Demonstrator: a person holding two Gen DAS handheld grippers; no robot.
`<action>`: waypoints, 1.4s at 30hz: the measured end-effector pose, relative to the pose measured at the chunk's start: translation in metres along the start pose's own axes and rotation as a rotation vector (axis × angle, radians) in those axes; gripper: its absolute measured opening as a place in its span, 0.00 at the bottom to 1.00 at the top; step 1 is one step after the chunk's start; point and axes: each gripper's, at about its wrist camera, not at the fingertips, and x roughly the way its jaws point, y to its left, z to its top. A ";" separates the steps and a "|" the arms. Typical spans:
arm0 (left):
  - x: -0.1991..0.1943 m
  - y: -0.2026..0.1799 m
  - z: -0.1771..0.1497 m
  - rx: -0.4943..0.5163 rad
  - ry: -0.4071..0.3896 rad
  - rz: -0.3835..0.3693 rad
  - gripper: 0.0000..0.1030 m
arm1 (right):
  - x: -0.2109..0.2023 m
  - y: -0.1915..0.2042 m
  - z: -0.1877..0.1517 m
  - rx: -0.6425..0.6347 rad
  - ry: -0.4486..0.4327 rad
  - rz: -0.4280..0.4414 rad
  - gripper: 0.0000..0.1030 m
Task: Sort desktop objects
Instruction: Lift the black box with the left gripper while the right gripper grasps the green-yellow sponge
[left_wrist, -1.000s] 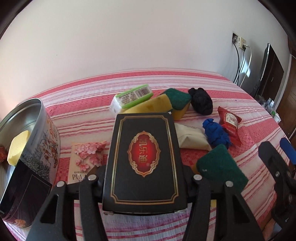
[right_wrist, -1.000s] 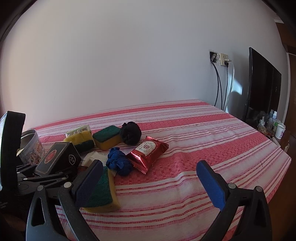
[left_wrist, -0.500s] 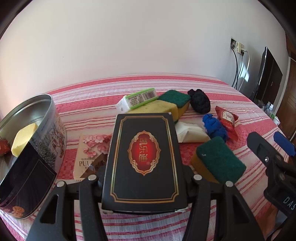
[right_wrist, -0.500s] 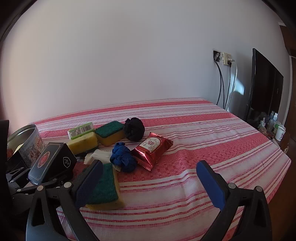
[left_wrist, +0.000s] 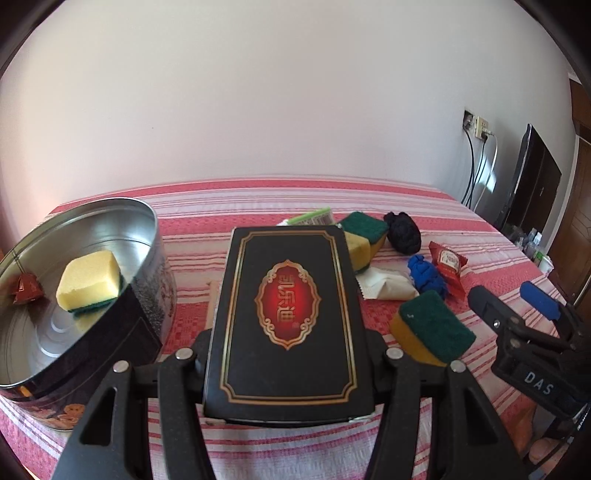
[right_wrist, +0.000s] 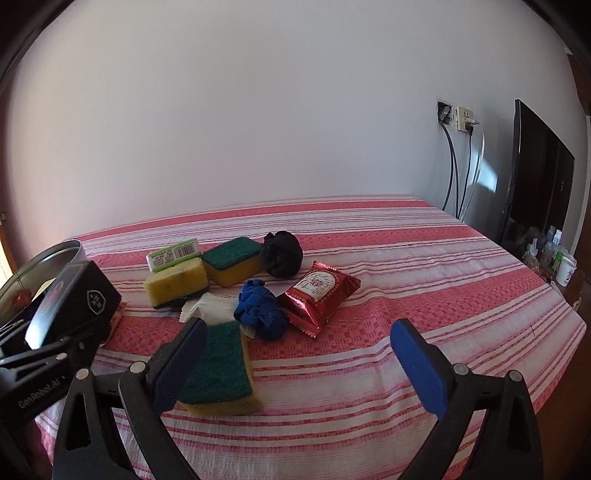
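Observation:
My left gripper (left_wrist: 288, 354) is shut on a black box with a red and gold emblem (left_wrist: 286, 314) and holds it above the table, just right of a round metal tin (left_wrist: 110, 236). The tin holds a yellow sponge (left_wrist: 90, 282) and a small red packet (left_wrist: 26, 291). The box also shows in the right wrist view (right_wrist: 70, 299). My right gripper (right_wrist: 299, 354) is open and empty, its left finger beside a green and yellow sponge (right_wrist: 221, 369). Beyond lie a blue cloth ball (right_wrist: 260, 310), a red snack packet (right_wrist: 319, 291), a black cloth ball (right_wrist: 280, 253), two more sponges (right_wrist: 231, 260) and a green bar (right_wrist: 173, 253).
A red and white striped cloth (right_wrist: 406, 258) covers the table. A white packet (right_wrist: 210, 308) lies among the sponges. A dark screen (right_wrist: 535, 177), cables and wall sockets (right_wrist: 458, 118) stand at the right, with small bottles (right_wrist: 554, 251) past the table's right edge.
My left gripper has carried the black box up and to the left, so the tin's inside now shows more. My right gripper has drawn back a little and stays open.

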 end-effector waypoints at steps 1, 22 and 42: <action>-0.003 0.004 0.000 -0.006 -0.007 0.004 0.55 | 0.001 0.001 0.000 -0.004 0.004 0.003 0.91; -0.021 0.029 -0.002 -0.040 -0.047 0.016 0.55 | 0.046 0.056 -0.011 -0.138 0.244 0.114 0.56; -0.042 0.041 0.002 -0.049 -0.108 0.034 0.55 | -0.014 0.089 0.027 -0.223 0.012 0.080 0.53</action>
